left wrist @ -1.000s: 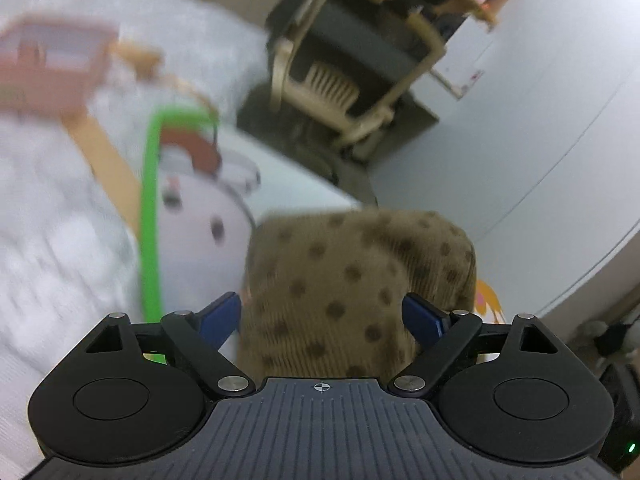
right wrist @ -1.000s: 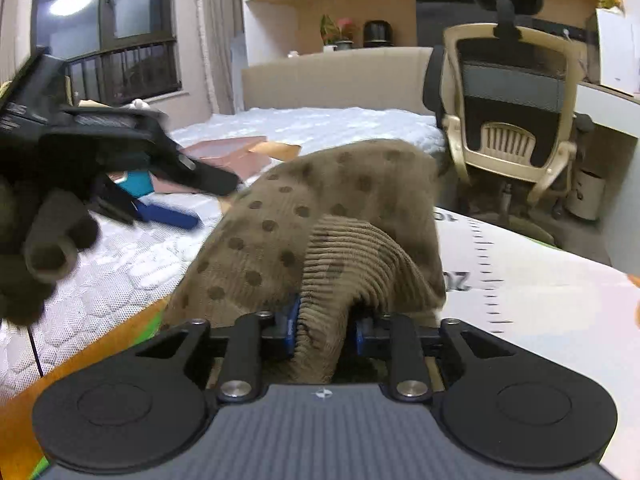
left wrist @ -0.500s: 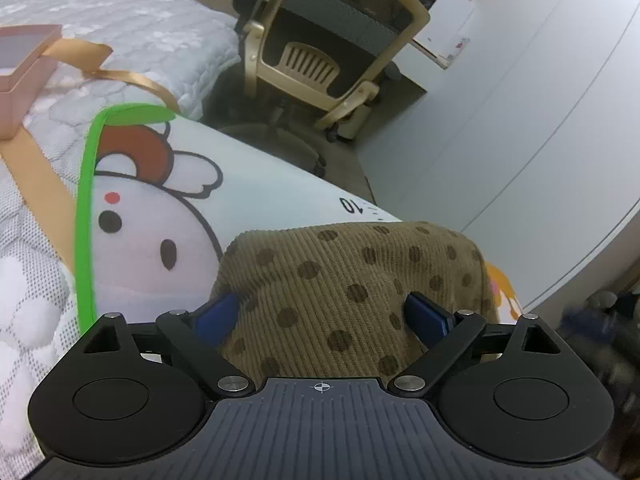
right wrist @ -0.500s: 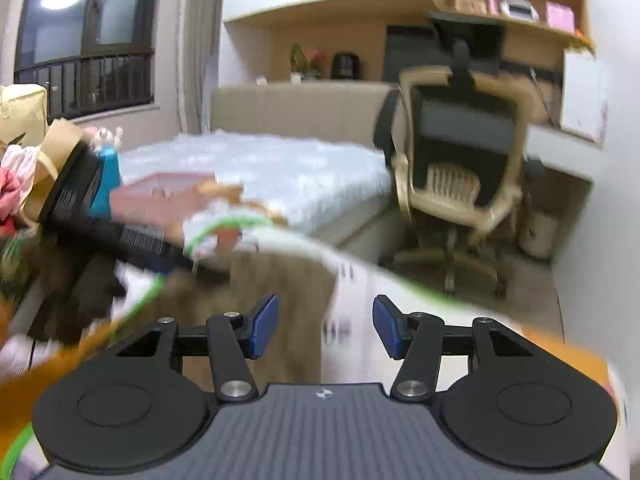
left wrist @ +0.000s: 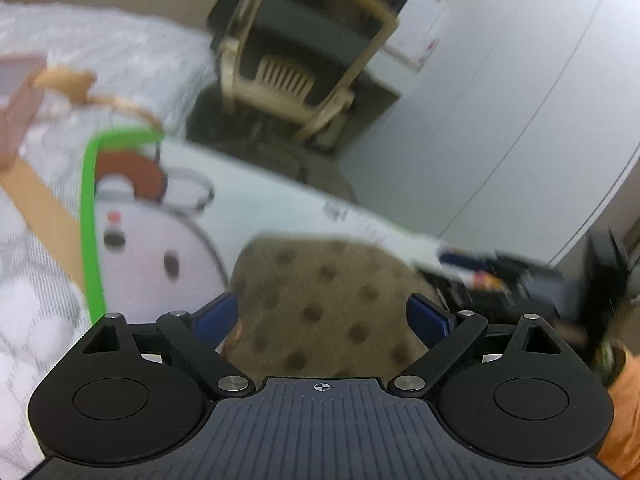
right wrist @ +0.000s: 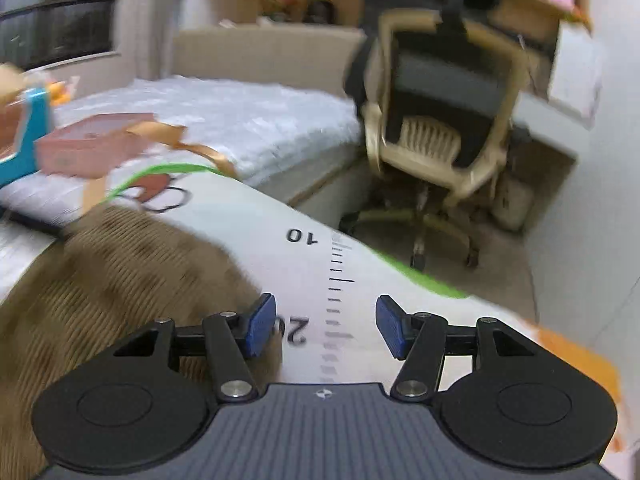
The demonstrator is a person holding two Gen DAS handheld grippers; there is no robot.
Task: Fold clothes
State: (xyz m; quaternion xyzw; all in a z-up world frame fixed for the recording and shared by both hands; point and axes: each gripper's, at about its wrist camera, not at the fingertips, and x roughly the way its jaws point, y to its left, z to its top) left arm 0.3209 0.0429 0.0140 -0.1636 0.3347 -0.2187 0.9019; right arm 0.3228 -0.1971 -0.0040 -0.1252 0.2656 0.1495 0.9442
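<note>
A brown corduroy garment with dark dots lies folded on a white cartoon mat. My left gripper is open wide just over its near edge, one blue finger on each side of the cloth. In the right wrist view the same garment lies at the lower left. My right gripper is open over the mat's printed ruler marks, with nothing between its fingers; its left finger sits at the cloth's edge. The right gripper also appears blurred at the right of the left wrist view.
The mat lies on a bed with a white quilted cover. A pink box with a tan ribbon sits beyond the mat. A beige office chair stands on the floor past the bed edge. A white wall is at the right.
My right gripper was shut on the raised garment, then opened and moved off to the right. The garment now lies low on the mat. My left gripper stayed open over it.
</note>
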